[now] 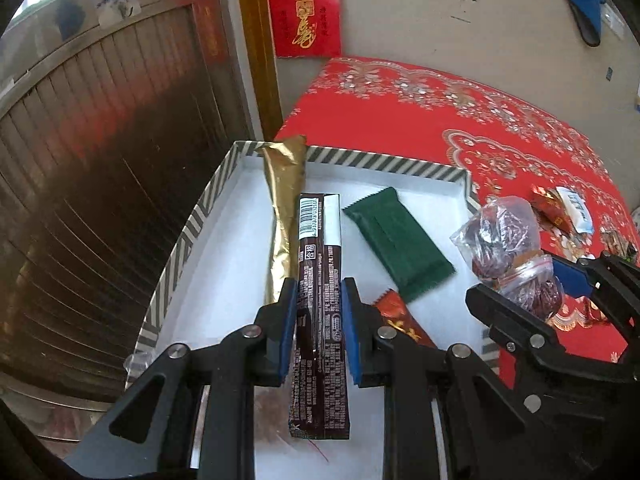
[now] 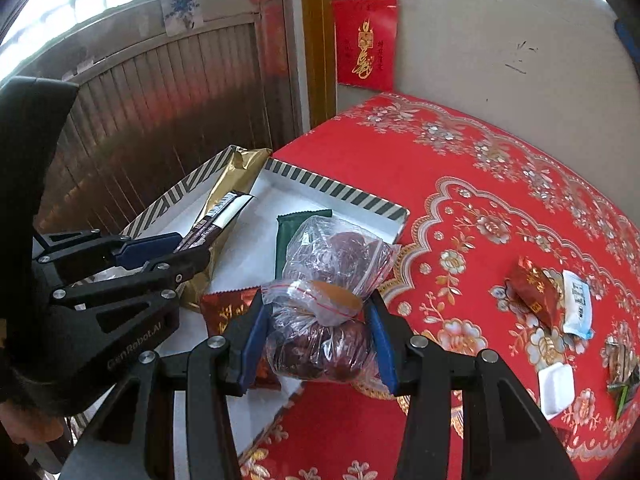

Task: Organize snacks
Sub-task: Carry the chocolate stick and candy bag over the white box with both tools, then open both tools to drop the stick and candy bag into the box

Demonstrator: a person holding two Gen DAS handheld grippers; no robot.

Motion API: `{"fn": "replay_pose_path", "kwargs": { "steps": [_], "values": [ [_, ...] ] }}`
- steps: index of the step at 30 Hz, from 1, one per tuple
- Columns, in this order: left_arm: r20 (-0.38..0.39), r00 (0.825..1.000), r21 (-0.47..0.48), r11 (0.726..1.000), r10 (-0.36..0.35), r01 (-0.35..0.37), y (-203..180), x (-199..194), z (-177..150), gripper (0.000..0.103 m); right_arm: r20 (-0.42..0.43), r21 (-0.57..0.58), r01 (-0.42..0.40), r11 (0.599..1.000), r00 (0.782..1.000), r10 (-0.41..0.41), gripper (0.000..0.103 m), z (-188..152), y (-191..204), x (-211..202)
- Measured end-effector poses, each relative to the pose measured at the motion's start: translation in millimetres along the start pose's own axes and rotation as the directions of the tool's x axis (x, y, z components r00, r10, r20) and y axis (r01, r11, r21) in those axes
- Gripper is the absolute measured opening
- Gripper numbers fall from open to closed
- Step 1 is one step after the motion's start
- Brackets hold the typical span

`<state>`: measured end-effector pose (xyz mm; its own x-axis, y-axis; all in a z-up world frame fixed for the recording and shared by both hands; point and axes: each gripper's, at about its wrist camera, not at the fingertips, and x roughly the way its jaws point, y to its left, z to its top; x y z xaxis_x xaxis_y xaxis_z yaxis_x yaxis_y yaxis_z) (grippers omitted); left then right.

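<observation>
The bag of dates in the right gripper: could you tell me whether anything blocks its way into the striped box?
Partly. The bag of dates hangs over the box's near corner, where a red packet and a green packet lie. Bare floor shows farther in.

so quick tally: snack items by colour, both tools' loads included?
Gold foil packet: 1
Dark brown stick pack, in the left tool: 1
Green wrapper: 1
Red wrappers: 2
Clear bags of dark red fruit, in the right tool: 2
White-blue packet: 1
Total: 8
</observation>
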<state>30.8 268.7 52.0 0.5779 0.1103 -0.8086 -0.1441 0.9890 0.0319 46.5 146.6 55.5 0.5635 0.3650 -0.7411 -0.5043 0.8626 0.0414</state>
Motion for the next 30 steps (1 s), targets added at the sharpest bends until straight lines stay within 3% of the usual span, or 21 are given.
{"fn": "replay_pose_path", "kwargs": {
  "steps": [30],
  "values": [
    [-0.032, 0.999, 0.034, 0.999, 0.038, -0.037, 6.7, 30.9, 15.4, 0.024, -0.088, -0.041, 0.002, 0.999, 0.996, -0.006, 0.047, 11.9, 7.8, 48.7]
  ]
}}
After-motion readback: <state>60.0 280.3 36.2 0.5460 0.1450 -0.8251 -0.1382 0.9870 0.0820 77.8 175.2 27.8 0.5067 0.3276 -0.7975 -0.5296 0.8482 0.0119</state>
